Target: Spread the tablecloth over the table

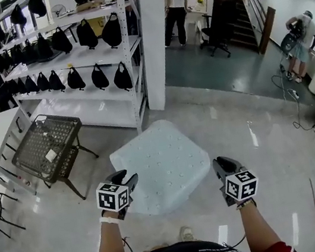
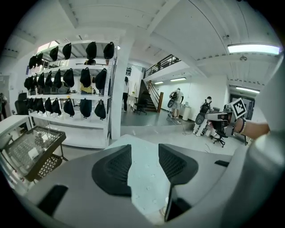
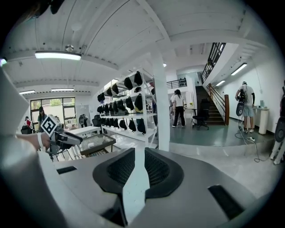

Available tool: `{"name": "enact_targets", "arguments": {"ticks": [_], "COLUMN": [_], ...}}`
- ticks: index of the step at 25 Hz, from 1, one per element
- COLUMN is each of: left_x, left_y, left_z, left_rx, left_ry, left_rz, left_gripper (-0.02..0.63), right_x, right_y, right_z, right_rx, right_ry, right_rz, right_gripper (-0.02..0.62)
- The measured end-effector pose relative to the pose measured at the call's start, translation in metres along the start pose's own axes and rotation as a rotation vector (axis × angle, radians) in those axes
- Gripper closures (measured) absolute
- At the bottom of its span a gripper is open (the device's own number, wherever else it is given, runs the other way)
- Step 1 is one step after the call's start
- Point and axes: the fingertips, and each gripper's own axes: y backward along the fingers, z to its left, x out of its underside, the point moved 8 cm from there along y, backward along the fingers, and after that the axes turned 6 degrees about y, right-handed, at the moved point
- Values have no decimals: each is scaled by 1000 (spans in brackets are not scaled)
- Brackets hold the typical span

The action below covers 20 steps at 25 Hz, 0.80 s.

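The pale blue-white tablecloth [image 1: 161, 164], dotted with small bumps, billows flat in the air in front of me in the head view. My left gripper [image 1: 127, 181] is shut on its near left edge and my right gripper [image 1: 220, 168] on its near right edge. In the left gripper view the tablecloth [image 2: 144, 164] fills the gap of the left gripper [image 2: 144, 149] and stretches away beyond it. A narrow strip of tablecloth [image 3: 136, 187] is pinched in the right gripper [image 3: 139, 153]. Whatever lies beneath the tablecloth is hidden.
A dark wire-mesh stand [image 1: 49, 144] sits at the left beside a white table [image 1: 0, 141]. White shelves of black bags [image 1: 72, 53] and a white pillar [image 1: 157, 38] stand behind. People [image 1: 174, 5] stand far back; cables [image 1: 290, 93] trail at the right.
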Motion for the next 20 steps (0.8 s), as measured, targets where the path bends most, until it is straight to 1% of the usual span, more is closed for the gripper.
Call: {"name": "enact_targets", "arguments": {"ticks": [3, 6, 8, 12, 15, 17, 20], "left_x": [-22, -46, -60, -86, -98, -103, -106], "left_y": [-5, -2, 0, 2, 2, 2, 6], "left_z": [-13, -22, -28, -37, -42, -43, -46], "left_rx": [-1, -18, -25, -6, -11, -29, -60], "left_ry": [-32, -71, -80, -51, -43, -28, 20], "left_rz": [-32, -87, -130, -218, -270, -308, -369], "left_gripper": [405, 413, 416, 425, 436, 457, 502], "right_x": [-12, -23, -28, -45, -56, -60, -70], "right_y": [2, 1, -1, -5, -9, -12, -15], "right_z": [-16, -28, -34, -37, -37, -38, -37], "right_rx": [3, 10, 12, -4, -20, -23, -28], "right_ry": [-14, -33, -40, -34, -19, -10, -6], "right_rz": [-32, -69, -87, -122, -148, -156, -176], "right_gripper": [508, 508, 508, 508, 508, 508, 508]}}
